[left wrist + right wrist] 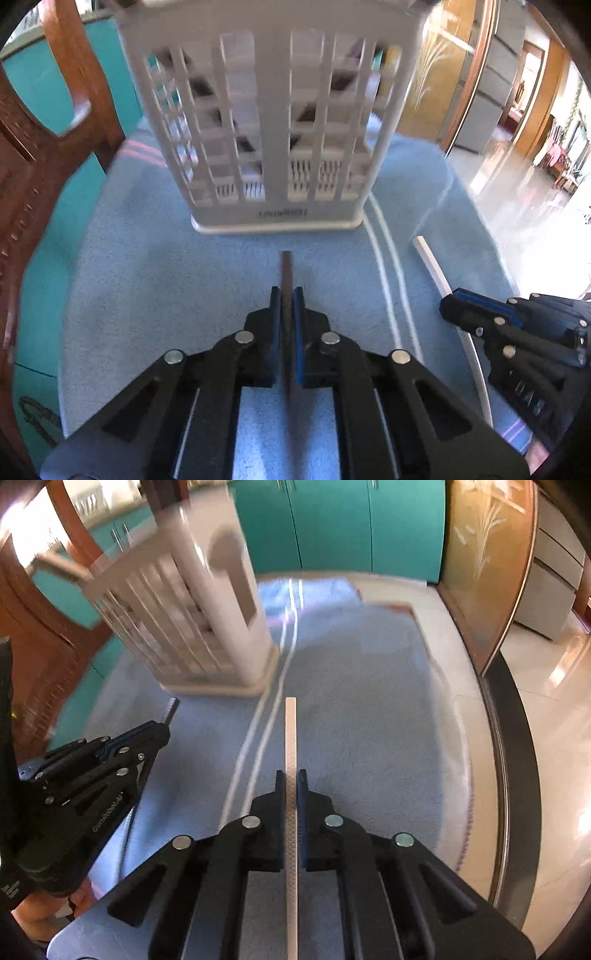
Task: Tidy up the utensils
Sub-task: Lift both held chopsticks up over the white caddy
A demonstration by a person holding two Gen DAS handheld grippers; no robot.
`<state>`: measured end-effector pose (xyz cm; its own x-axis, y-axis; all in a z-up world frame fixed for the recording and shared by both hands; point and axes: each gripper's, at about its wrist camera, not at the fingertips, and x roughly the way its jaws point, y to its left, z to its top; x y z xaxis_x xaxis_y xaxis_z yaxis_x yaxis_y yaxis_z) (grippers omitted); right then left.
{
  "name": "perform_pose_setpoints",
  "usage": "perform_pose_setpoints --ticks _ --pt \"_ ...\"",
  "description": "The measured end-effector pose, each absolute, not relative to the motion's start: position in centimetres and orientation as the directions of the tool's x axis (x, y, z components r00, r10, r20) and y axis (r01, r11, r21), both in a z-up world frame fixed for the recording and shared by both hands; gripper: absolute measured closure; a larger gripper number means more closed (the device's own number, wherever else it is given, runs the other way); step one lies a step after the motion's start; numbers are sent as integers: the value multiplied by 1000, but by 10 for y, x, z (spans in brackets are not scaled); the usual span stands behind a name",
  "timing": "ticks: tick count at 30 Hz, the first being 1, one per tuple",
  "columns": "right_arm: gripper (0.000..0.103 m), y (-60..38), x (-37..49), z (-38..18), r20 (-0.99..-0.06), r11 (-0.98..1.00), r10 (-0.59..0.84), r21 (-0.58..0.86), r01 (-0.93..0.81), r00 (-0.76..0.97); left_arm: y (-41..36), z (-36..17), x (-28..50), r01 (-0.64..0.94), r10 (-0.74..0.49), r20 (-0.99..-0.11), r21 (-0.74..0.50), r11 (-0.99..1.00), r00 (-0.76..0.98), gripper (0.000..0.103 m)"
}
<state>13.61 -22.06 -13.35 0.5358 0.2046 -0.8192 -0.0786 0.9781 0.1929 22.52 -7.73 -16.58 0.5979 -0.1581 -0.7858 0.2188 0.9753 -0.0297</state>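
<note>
Left gripper (287,295) clamped on dark handle (286,269); right gripper (291,775) clamped on white handle (291,734). Caddy (273,122) upright on blue towel (147,277), 12 o'clock of left gripper, apart.

Blue towel (184,280) carries white slatted caddy (273,122), apparently empty.

Open blue mat (362,716) right of white utensil caddy (207,627); wooden chair (33,155) crowds left
</note>
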Motion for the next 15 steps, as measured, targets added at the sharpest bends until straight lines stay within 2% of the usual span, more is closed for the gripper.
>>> perform_pose_setpoints --ticks 6,12,15 --pt "97 -240 85 -50 -656 940 330 290 -177 679 -54 -90 184 237 -238 -645 -90 967 726 96" --pt "97 -244 53 24 -495 920 381 291 -264 781 -20 -8 146 222 -264 -462 -144 964 846 96" --pt "97 -241 67 55 -439 917 385 280 -284 812 -11 33 139 203 -239 -360 -135 970 902 96"
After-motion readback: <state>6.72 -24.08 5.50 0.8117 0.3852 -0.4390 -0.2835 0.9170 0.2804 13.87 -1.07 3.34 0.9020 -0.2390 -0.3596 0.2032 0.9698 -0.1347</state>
